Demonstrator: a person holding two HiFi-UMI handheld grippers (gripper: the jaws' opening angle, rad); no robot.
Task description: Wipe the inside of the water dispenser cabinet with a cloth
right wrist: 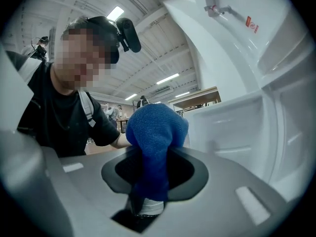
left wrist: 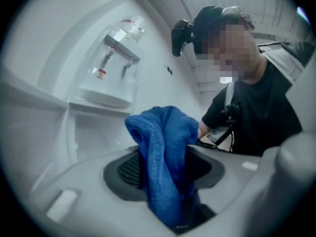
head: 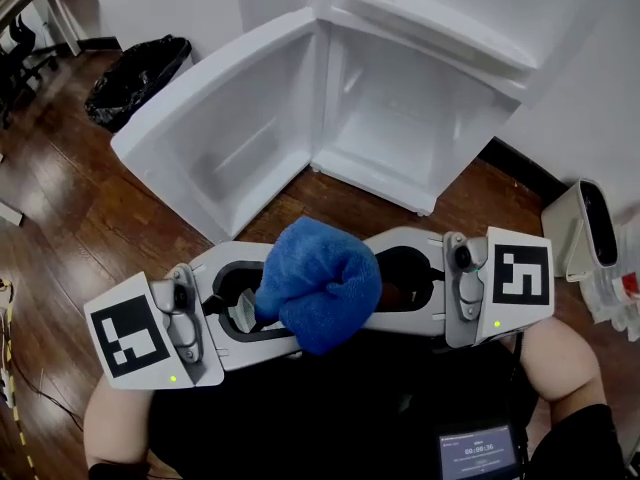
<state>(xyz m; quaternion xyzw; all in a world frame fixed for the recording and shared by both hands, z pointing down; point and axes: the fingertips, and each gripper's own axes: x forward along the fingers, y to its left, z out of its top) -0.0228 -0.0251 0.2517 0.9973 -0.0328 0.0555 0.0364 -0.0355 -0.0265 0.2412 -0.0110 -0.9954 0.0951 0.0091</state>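
Blue cloth (head: 320, 283) pinched from both sides: left tongs (head: 243, 306) and right tongs (head: 408, 280) each clamped on it, above the floor (head: 60, 218), before the open cabinet (head: 400, 118). Interior apparently untouched; all wiping remains.

From the head of the person (left wrist: 266, 98) the scene is viewed steeply downward: the left claw (head: 245, 313) and the right claw (head: 405, 286) are seen very near at the bottom, the open white cabinet (head: 400, 118) and the wooden floor (head: 60, 218) farther off beyond them. Each gripper view is taken from close behind its own claw's jaws and is aimed roughly level along them, back toward the person's chest. The blue cloth (head: 320, 283) is shared by all three views, and the cabinet is caught at the left of the left gripper view and at the right of the right gripper view.
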